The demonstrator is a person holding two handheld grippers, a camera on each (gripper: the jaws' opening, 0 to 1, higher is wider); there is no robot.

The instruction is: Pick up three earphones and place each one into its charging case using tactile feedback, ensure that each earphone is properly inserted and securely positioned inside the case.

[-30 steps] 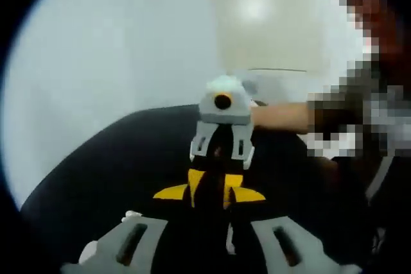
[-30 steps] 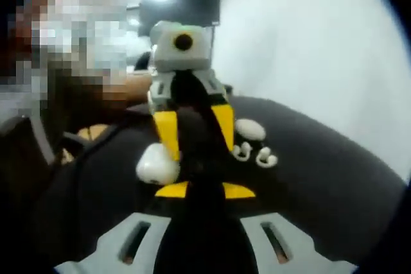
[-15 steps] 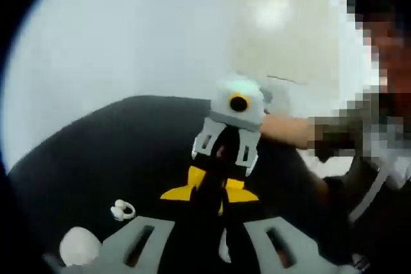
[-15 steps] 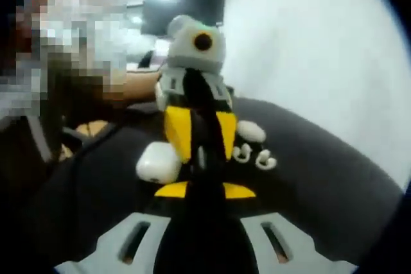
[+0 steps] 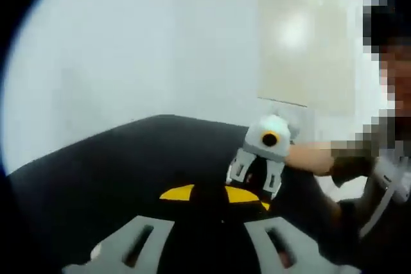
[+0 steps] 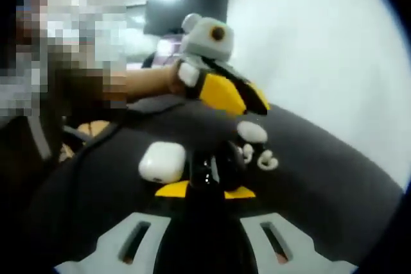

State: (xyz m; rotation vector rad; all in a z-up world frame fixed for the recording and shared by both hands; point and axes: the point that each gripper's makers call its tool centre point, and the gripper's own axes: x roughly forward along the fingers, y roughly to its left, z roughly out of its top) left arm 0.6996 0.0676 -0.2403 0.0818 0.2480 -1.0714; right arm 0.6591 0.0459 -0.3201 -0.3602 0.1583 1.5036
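Observation:
In the right gripper view my right gripper (image 6: 205,174) is shut low over the black table (image 6: 334,197), pinching a small glossy piece that looks like an earphone. A white charging case (image 6: 162,162) lies just left of its tips. An oval white case (image 6: 252,131) and two white earphones (image 6: 246,152) (image 6: 266,160) lie to the right. The left gripper (image 6: 257,104) hangs above them, tilted, jaws together, held by a hand. In the left gripper view my left gripper (image 5: 210,192) looks shut, and the right gripper (image 5: 260,168) is beyond it to the right.
A person's forearm (image 6: 144,81) reaches in from the left, with a dark screen (image 6: 186,4) and a white wall behind. In the left gripper view the table's (image 5: 128,158) curved far edge meets a pale wall, and a small white blur (image 5: 96,251) sits at the lower left.
The two grippers were tip to tip. The left gripper has since lifted away up and to the right; the small white piece between its jaws is gone and a glossy piece sits in the right gripper.

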